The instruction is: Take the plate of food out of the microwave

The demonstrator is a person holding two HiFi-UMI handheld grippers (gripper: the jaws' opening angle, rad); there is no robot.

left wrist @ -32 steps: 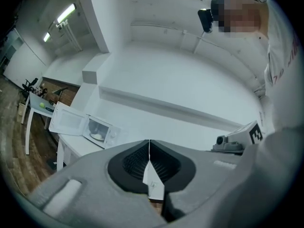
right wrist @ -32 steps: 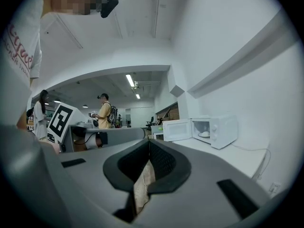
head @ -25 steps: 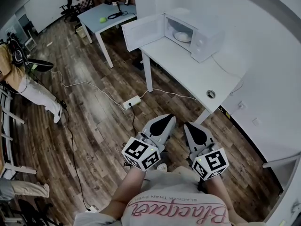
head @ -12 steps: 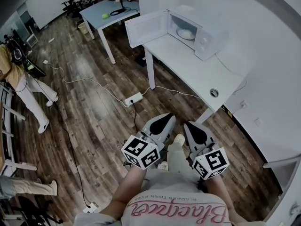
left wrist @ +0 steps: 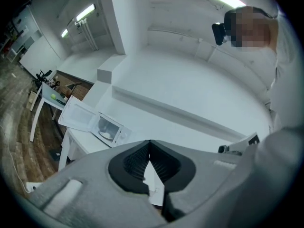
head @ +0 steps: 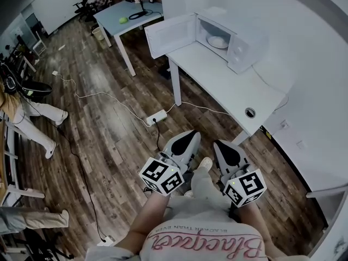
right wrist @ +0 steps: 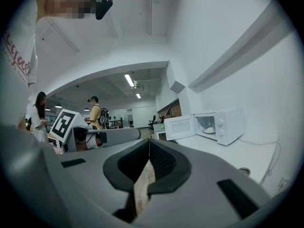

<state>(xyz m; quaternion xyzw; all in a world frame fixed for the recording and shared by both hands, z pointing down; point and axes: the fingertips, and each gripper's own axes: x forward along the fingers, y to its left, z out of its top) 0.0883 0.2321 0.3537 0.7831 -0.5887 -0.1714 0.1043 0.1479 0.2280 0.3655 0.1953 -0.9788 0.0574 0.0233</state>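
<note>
In the gripper views the left hand-held gripper (left wrist: 150, 145) and right hand-held gripper (right wrist: 149, 145) are clenched, empty; the head view alone shows both over wooden floor (head: 109, 129); the plate of food (head: 217, 41) sits inside the open microwave (head: 244, 50) at the tabletop's (head: 228, 88) far end.

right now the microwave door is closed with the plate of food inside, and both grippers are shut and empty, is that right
Not quite: the door of the microwave stands open, swung out to the side, as the head view shows. The rest holds: the plate of food sits inside the microwave, and the left gripper and right gripper are both shut with nothing between their jaws.
</note>
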